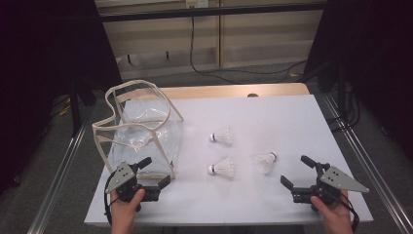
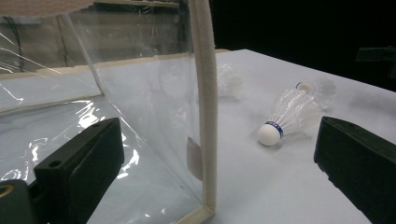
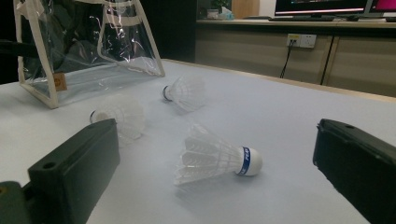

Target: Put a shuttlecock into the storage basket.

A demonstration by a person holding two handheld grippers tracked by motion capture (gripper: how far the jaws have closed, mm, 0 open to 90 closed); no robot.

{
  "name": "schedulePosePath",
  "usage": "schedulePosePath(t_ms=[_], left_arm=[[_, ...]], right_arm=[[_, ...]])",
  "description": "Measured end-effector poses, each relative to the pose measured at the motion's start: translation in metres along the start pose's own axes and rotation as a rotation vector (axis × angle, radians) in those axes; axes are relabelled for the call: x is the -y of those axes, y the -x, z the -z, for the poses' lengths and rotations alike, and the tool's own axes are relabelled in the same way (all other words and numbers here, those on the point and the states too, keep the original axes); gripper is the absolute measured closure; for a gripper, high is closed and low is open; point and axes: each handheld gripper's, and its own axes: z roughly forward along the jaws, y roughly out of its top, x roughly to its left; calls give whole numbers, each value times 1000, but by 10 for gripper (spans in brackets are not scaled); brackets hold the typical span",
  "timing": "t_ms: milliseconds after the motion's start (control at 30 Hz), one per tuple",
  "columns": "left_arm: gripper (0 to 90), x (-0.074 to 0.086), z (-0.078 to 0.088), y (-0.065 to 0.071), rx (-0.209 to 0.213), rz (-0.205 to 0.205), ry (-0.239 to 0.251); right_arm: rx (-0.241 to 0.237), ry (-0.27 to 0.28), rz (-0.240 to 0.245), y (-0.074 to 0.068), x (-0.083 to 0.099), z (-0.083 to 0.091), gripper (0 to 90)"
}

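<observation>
Lying on the white table [image 1: 272, 117] are three shuttlecocks: a far shuttlecock [image 1: 223, 136] toward the middle, a near-left shuttlecock [image 1: 223, 168] and a near-right shuttlecock [image 1: 265, 161] whose cork points right. A clear bag [image 1: 139, 131] with cream trim stands open on the left side of the table. The left gripper [image 1: 157, 171], held in a hand at the near left edge, has its jaws spread apart and empty, just beside the bag's near corner; in the left gripper view the bag's trim [image 2: 205, 107] rises between the jaws. The right gripper [image 1: 296, 170], at the near right, is likewise spread wide and holds nothing, pointing at the near-right shuttlecock [image 3: 217, 161], apart from it
</observation>
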Motion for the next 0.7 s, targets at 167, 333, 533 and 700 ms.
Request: schedulePosePath(t_ms=[167,333,533,700], left_arm=[[18,0,-2,2,10,2,-4],[18,-1,-4,5,27,4,-9],[18,-2,-9,10,58,6,-10],[18,-2,-12,14,76,8,-13]], right_arm=[[-1,0,-3,0,0,0,5],[-7,-3,-4,0,0,0,5],[-2,-5,-8,0,1,0,5],[-2,-5,-3,1,1,-1,5]])
